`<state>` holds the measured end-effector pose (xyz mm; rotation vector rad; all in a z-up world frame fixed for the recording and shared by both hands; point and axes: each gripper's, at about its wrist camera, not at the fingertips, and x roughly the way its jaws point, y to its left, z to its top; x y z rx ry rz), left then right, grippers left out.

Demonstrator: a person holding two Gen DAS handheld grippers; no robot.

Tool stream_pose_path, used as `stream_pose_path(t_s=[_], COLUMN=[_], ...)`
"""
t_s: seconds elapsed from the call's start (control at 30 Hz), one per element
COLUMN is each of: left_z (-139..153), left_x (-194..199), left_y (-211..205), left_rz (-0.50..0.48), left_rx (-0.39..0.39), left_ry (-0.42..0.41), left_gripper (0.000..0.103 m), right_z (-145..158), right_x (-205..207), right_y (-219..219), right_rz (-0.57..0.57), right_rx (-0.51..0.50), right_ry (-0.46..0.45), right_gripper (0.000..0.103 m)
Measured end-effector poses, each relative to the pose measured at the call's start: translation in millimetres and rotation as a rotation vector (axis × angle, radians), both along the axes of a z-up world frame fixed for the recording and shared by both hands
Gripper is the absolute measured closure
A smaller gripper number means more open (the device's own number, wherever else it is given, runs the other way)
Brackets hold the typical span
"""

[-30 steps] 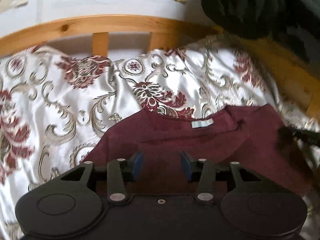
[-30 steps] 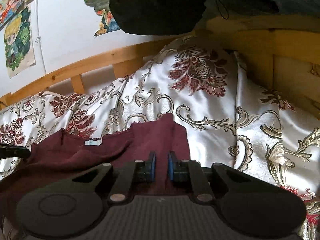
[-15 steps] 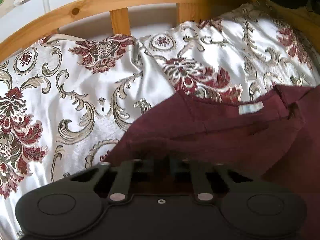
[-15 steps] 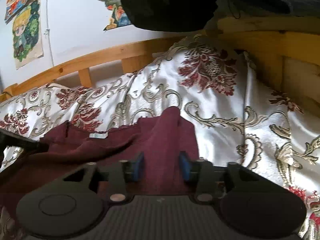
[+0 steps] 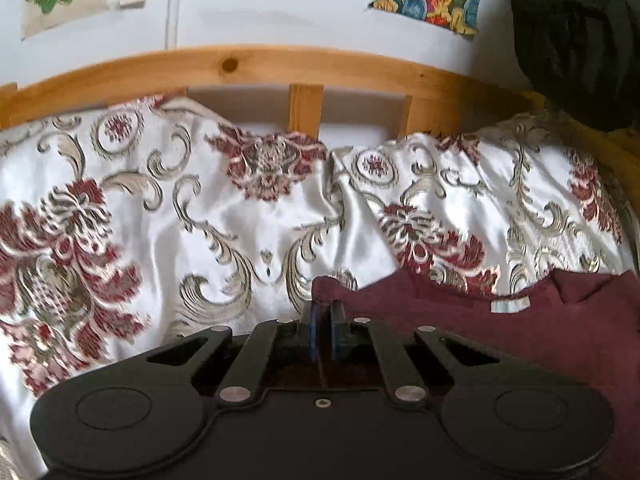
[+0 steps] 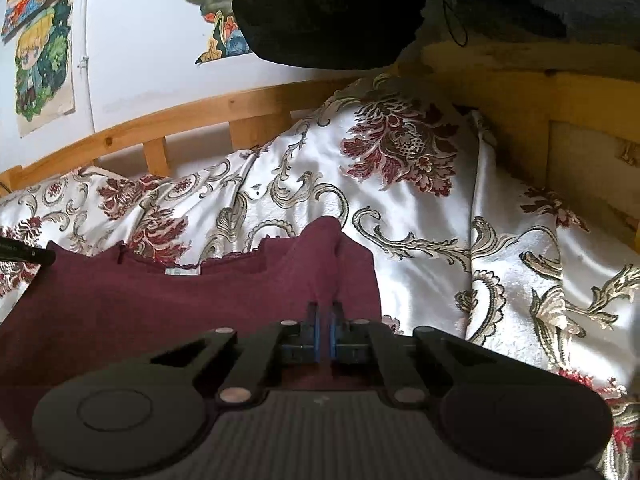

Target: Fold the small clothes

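A small maroon garment (image 5: 500, 344) with a white neck label (image 5: 509, 305) lies on the patterned bedspread. In the left wrist view its left corner rises between the blue pads of my left gripper (image 5: 322, 326), whose jaws are closing tight on the cloth. In the right wrist view the same garment (image 6: 160, 308) spreads to the left, and a raised ridge of it runs into my right gripper (image 6: 324, 322), whose jaws are also closing and pinch the fabric at its right edge. The tip of the left gripper (image 6: 28, 255) shows at the far left.
A white satin bedspread (image 5: 240, 220) with red and gold flowers covers the bed. A wooden rail (image 5: 256, 68) runs along the back and a wooden side board (image 6: 540, 112) stands at the right. Dark fabric (image 6: 328, 12) hangs overhead. Posters are on the wall.
My left gripper went from open to shut on the garment's left corner and pulled it leftward, spreading the cloth. My right gripper opened briefly and then shut again on the right edge.
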<state>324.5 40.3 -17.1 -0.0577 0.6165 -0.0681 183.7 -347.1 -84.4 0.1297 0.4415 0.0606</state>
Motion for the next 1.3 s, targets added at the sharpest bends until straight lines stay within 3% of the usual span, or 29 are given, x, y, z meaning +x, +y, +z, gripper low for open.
stream_pose_path(t_s=[0.23,0.43,0.57,0.63,0.67,0.73,0.77,0.8,0.9,0.97,1.07,1.13,1.3], left_z=[-23,-15,-7,-4,-2,1,3,5,7,8,5,1,-9], left_x=[8,3,-2,-8,-13,-26,-33,-42,-66,-82,-105,-116,-129], left_y=[2,12,24,29,31,34,34,33,27,20,16,11,-2], left_rz=[-0.007,0.026,0.058,0.077,0.087,0.112,0.117,0.110,0.078,0.063,0.086,0.096,0.079], left_rx=[0.007,-0.048,-0.085,-0.107,-0.123,-0.158,-0.172,-0.189,-0.226,-0.254,-0.377,-0.415,-0.324], left_ry=[0.058,0.044,0.048,0.050,0.047,0.036,0.025,0.013,-0.010,-0.020,-0.014,-0.001,0.056], left_gripper=[0.096,0.082,0.079,0.068,0.055,0.033,0.024,0.022,0.009,0.003,0.001,0.001,0.001], right_z=[-1,-3,0,2,3,6,8,9,15,18,23,26,33], right_x=[-1,1,0,-1,-2,-4,-5,-7,-13,-18,-24,-27,-38], right_y=[1,-1,2,3,4,7,9,11,24,34,48,57,75], right_rz=[-0.028,-0.021,-0.014,-0.014,-0.012,-0.015,-0.019,-0.017,0.010,0.028,0.072,0.098,0.144], right_rx=[-0.024,-0.009,-0.022,-0.031,-0.038,-0.050,-0.052,-0.052,-0.093,-0.117,-0.125,-0.137,-0.175], right_ry=[0.028,0.030,0.025,0.021,0.017,0.023,0.022,0.012,-0.009,-0.025,-0.041,-0.047,-0.040], right_gripper=[0.098,0.098,0.097,0.096,0.092,0.066,0.038,0.025,0.010,0.006,0.001,0.001,0.001])
